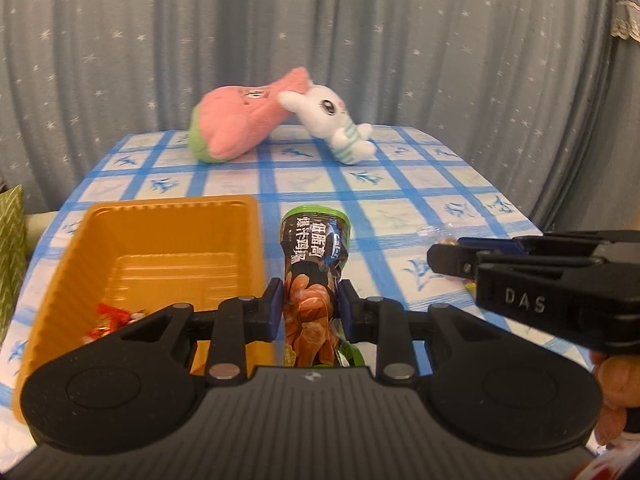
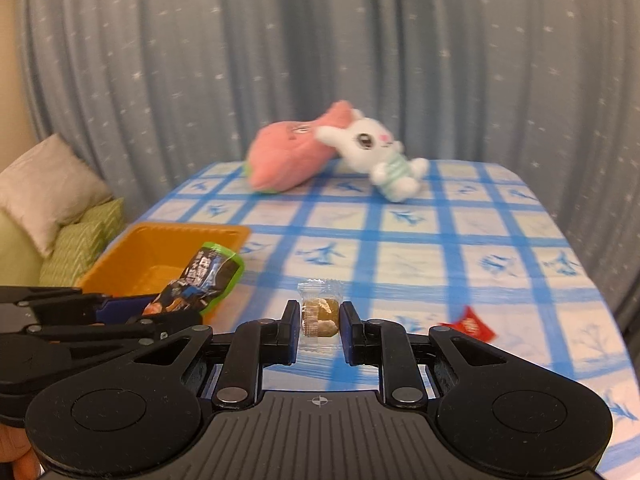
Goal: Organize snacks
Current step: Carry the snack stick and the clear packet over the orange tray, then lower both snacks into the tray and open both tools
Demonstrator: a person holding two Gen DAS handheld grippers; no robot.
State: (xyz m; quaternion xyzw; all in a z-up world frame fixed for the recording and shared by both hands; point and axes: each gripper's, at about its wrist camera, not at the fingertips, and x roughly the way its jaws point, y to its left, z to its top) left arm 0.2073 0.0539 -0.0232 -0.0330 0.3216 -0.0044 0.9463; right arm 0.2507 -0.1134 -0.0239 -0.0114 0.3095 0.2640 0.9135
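Observation:
My left gripper (image 1: 311,306) is shut on a dark snack packet with a green rim (image 1: 316,268), held upright just right of the orange tray (image 1: 60,280); the packet also shows in the right wrist view (image 2: 200,280). The tray holds a red wrapped snack (image 1: 112,318). My right gripper (image 2: 320,322) has its pads on both sides of a small clear-wrapped snack (image 2: 320,314) on the tablecloth; contact is not plain. A red sachet (image 2: 470,326) lies to the right of it. The right gripper also shows in the left wrist view (image 1: 444,258).
A pink plush (image 1: 240,120) and a white bunny plush (image 1: 340,120) lie at the far end of the blue checked tablecloth (image 2: 440,248). A curtain hangs behind. Cushions (image 2: 52,196) sit left of the table.

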